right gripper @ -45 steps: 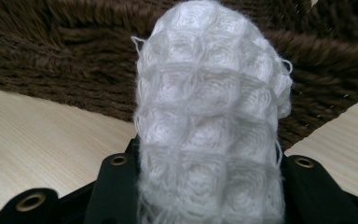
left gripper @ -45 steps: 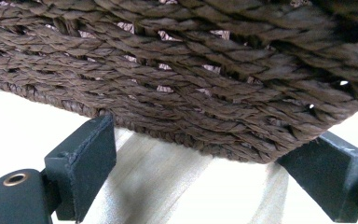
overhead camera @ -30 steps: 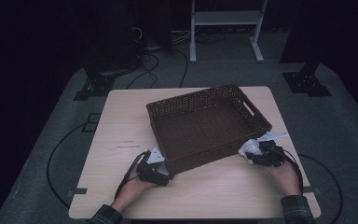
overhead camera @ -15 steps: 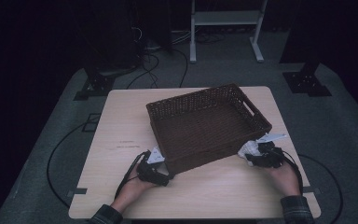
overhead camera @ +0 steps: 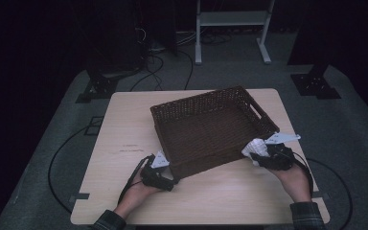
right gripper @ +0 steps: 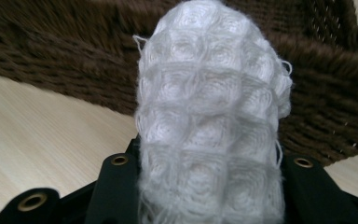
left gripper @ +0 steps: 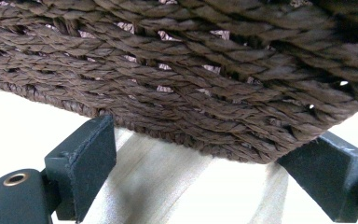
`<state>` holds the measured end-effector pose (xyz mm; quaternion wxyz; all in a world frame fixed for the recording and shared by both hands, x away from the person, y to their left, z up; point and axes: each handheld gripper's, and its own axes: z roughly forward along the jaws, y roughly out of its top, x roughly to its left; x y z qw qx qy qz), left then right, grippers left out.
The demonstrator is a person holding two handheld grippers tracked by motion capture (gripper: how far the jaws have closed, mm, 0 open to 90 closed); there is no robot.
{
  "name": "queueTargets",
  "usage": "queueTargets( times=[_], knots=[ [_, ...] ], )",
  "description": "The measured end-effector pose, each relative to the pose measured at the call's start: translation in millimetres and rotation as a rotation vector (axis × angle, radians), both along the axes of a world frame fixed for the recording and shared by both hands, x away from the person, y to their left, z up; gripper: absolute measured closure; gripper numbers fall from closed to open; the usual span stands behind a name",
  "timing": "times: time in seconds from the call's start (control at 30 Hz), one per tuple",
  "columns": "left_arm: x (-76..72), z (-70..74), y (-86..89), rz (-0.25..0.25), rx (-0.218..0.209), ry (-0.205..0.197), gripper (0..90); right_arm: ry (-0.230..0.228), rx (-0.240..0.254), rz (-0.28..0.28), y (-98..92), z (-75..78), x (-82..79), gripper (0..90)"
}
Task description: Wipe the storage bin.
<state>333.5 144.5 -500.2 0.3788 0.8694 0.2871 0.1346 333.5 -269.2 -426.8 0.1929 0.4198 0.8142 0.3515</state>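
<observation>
A dark brown wicker basket (overhead camera: 206, 162) stands askew in the middle of the pale wooden table (overhead camera: 124, 129). My left gripper (overhead camera: 168, 178) sits at the basket's near left corner. In the left gripper view its jaws stand wide apart (left gripper: 209, 149), their tips reach the basket's lower edge (left gripper: 191, 84), and the inner pads are bare. My right gripper (overhead camera: 259, 154) is at the near right corner, shut on a white waffle-knit cloth (overhead camera: 253, 147). In the right gripper view the cloth (right gripper: 209, 126) stands up between the black fingers (right gripper: 116, 186), just in front of the basket wall (right gripper: 65, 56).
The basket looks empty inside. Bare tabletop lies to its left and along the front edge. Behind the table on the grey floor are a white frame's legs (overhead camera: 230, 28), black stand bases (overhead camera: 316, 84) and loose cables (overhead camera: 148, 57).
My right gripper has risen a little with the white cloth, staying beside the basket's near right corner. The left gripper and the basket have not moved.
</observation>
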Motion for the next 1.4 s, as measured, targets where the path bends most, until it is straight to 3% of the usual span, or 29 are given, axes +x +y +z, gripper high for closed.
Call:
queueTargets(
  times=[0.23, 0.5, 1.23, 1.4],
  knots=[
    [0.0, 0.1, 0.0, 0.0, 0.001, 0.0, 11.1, -0.029, 0.025, 0.008, -0.2, 9.8, -4.6, 55.8],
    [-0.1, 0.0, -0.1, 0.002, 0.0, 0.0, 11.0, -0.016, 0.02, 0.01, -0.3, 6.1, -2.8, 55.8],
    [-0.1, -0.1, -0.2, 0.003, -0.001, 0.0, 11.0, 0.111, -0.07, 0.028, 17.6, -41.2, 10.7, 55.7],
    [-0.1, 0.0, -0.2, 0.004, 0.0, 0.0, 11.0, 0.117, -0.079, 0.035, 20.1, -47.0, 10.8, 55.7]
  ],
)
